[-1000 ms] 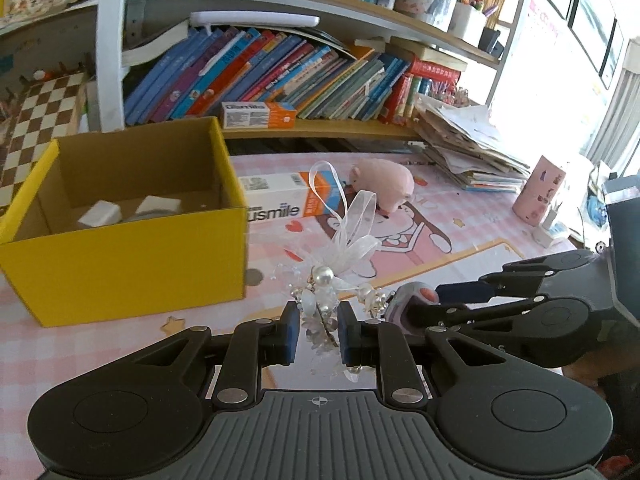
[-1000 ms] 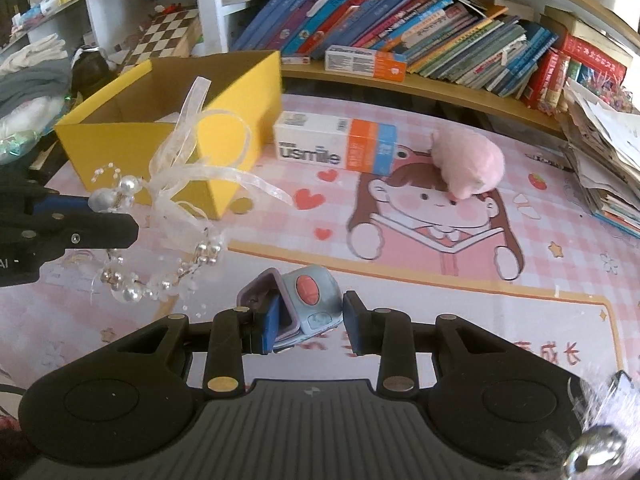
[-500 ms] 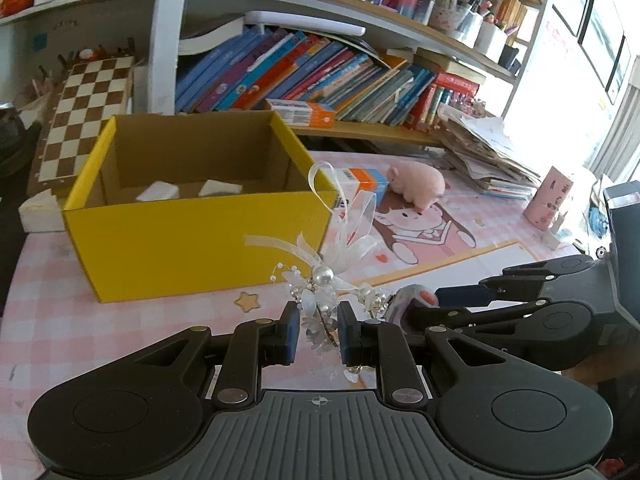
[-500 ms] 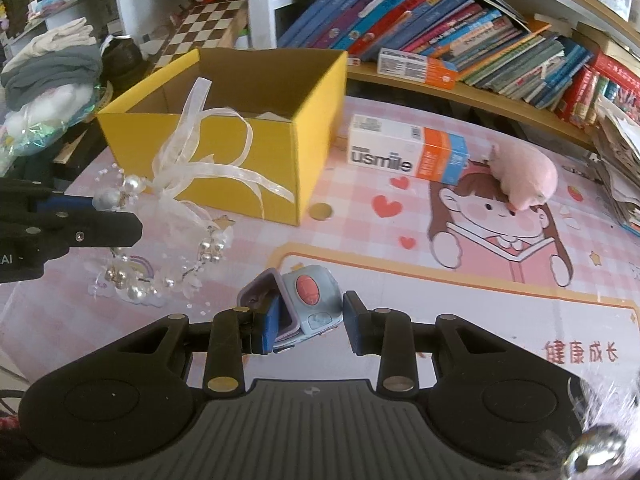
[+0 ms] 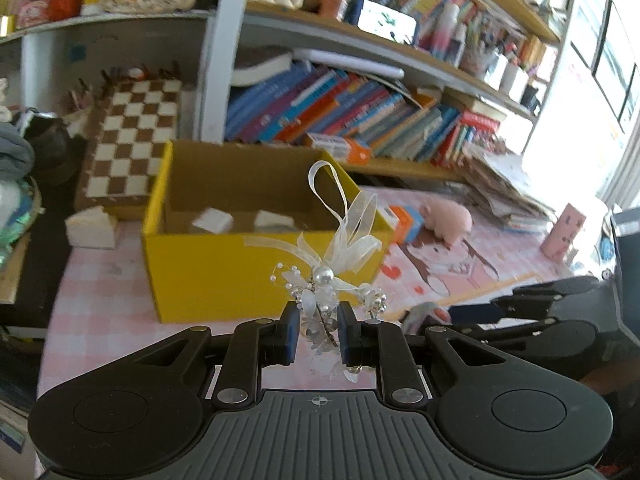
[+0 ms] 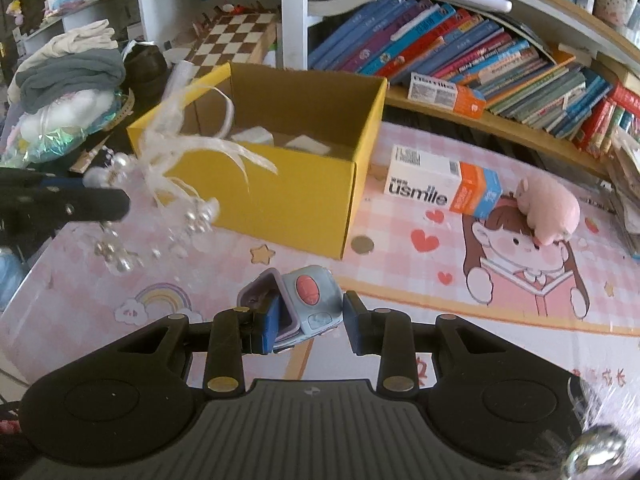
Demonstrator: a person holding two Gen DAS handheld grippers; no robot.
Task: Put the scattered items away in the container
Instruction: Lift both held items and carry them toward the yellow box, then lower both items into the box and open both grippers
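Note:
My left gripper (image 5: pixel 318 330) is shut on a white pearl-and-ribbon ornament (image 5: pixel 334 268) and holds it in the air in front of the yellow cardboard box (image 5: pixel 224 276). The box is open on top with two white blocks (image 5: pixel 212 220) inside. The ornament also shows in the right wrist view (image 6: pixel 172 184), left of the box (image 6: pixel 304 204). My right gripper (image 6: pixel 308 322) is shut on a small blue-grey toy with a red button (image 6: pixel 308 300), held just above the pink mat. A usmile carton (image 6: pixel 440 188) and a pink plush pig (image 6: pixel 548 210) lie right of the box.
A coin (image 6: pixel 362 245) lies by the box's front corner. A chessboard (image 5: pixel 132 136) leans behind the box. Book shelves (image 5: pixel 360 120) run along the back, a paper stack (image 5: pixel 504 188) and a pink cup (image 5: pixel 562 232) stand far right, and folded clothes (image 6: pixel 68 72) are at the left.
Both grippers have moved left toward the box with their loads. The left one has risen, so the ornament now hangs in front of the box's front wall.

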